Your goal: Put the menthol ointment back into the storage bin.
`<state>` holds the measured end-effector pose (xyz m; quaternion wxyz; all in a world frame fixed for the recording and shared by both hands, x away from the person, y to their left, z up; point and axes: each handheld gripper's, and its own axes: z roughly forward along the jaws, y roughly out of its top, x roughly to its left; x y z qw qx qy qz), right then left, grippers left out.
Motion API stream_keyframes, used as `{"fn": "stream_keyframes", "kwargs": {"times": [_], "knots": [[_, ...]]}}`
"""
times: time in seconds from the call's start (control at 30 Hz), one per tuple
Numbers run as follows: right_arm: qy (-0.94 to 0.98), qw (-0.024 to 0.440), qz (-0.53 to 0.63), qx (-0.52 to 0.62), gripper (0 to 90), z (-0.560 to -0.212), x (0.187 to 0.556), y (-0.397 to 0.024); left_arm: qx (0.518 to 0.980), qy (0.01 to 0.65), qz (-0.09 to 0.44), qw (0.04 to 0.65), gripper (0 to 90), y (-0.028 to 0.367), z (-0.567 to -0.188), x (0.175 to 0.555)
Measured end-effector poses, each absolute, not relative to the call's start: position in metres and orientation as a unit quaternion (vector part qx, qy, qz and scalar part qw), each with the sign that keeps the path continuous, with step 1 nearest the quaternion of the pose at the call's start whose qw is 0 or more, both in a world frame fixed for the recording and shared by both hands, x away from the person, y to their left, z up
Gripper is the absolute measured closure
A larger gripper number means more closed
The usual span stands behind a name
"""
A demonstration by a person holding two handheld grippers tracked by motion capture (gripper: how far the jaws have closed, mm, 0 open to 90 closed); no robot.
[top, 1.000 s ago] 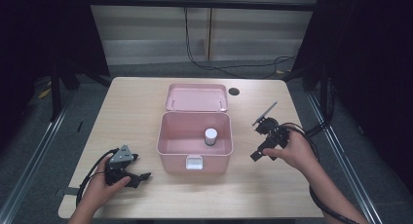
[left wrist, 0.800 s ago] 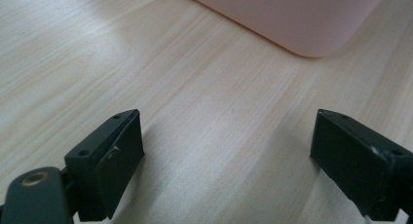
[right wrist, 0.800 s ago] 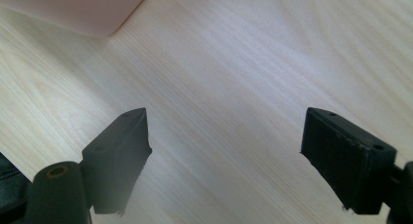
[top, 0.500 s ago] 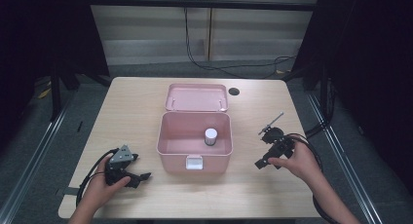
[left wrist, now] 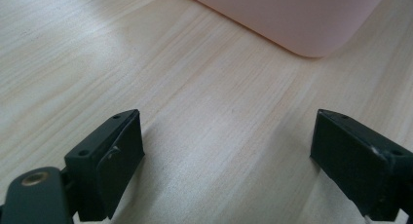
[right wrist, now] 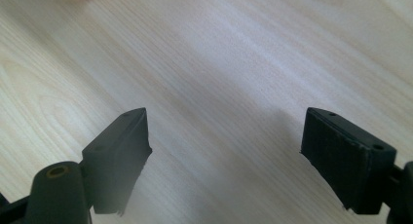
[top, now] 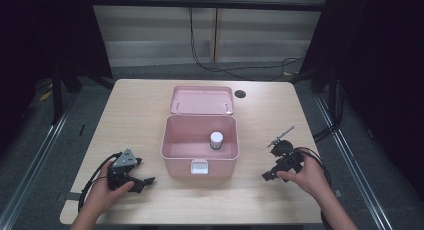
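High view: I'm resting both wide-open, empty tools, left gripper (top: 142, 182) and right gripper (top: 270, 174), flanking the pink box (top: 200, 157) holding a white jar (top: 216, 139)

A wooden table (top: 150, 115) with cables (top: 235, 67) on the floor behind.

Right gripper (right wrist: 224, 156), black jaws wide apart over bare pale wooden table (right wrist: 234, 63), nothing between them

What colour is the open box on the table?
Pale pink box, lid included; it shows best in the high view.
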<state>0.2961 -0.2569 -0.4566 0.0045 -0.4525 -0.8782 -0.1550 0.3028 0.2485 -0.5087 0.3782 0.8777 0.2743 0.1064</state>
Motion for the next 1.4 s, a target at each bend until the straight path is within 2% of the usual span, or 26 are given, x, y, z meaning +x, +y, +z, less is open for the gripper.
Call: {"fn": "stream_keyframes", "kwargs": {"times": [0.33,0.5,0.6,0.63,0.87,1.4], "knots": [[-0.876,-0.008,-0.169,-0.453,17.4,-0.475,0.289,-0.263,0.878,0.275,0.107,0.378,11.3,0.249,-0.509,0.303],[-0.869,-0.03,-0.199,-0.452,16.3,-0.48,0.286,-0.267,0.878,0.275,0.107,0.377,11.3,0.249,-0.509,0.303],[-0.87,-0.059,-0.219,-0.439,14.8,-0.484,0.282,-0.269,0.878,0.276,0.108,0.377,11.3,0.248,-0.509,0.302],[-0.874,-0.081,-0.225,-0.422,13.6,-0.487,0.279,-0.268,0.878,0.276,0.108,0.377,11.3,0.248,-0.509,0.302],[-0.861,-0.119,-0.292,-0.399,11.3,-0.499,0.272,-0.274,0.877,0.277,0.109,0.376,11.3,0.248,-0.509,0.302],[-0.849,-0.134,-0.329,-0.391,11.2,-0.505,0.27,-0.277,0.877,0.277,0.109,0.376,11.4,0.248,-0.509,0.302]]}}
